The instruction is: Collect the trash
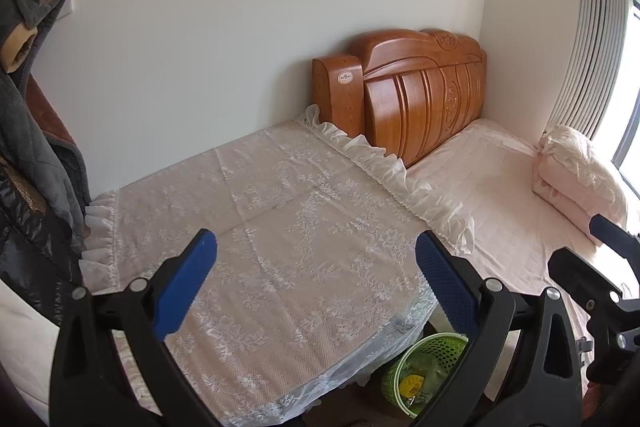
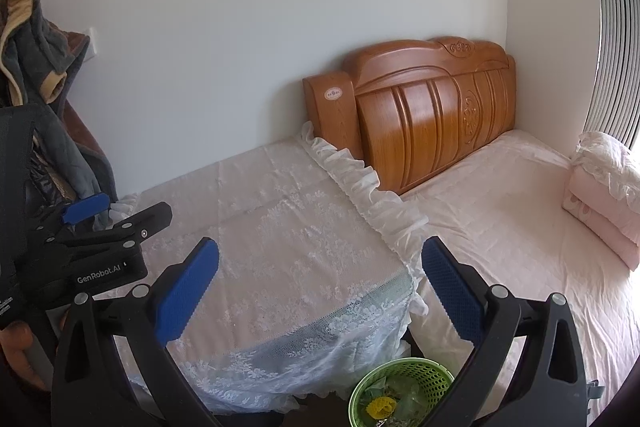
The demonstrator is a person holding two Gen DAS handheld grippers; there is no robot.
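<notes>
Green mesh trash basket (image 2: 402,393) sits on the floor between lace-covered worktop (image 2: 280,227) and bed (image 2: 500,227), scraps inside. Left gripper (image 1: 316,255) and right gripper (image 2: 320,263) hover spread apart, empty. Only the right wrist view shows a hand (image 2: 18,355).

We see a small round green plastic mesh wastebasket (image 1: 424,371) (image 2: 400,387) standing upright on the floor, below and just ahead of the right gripper (image 2: 320,293), under its right-hand finger. It sits beside the hanging lace edge. Inside lie a crumpled yellow foam net (image 2: 378,406) and some clear, crinkled wrapping (image 2: 408,391) beside it, loosely piled, well below the rim
</notes>
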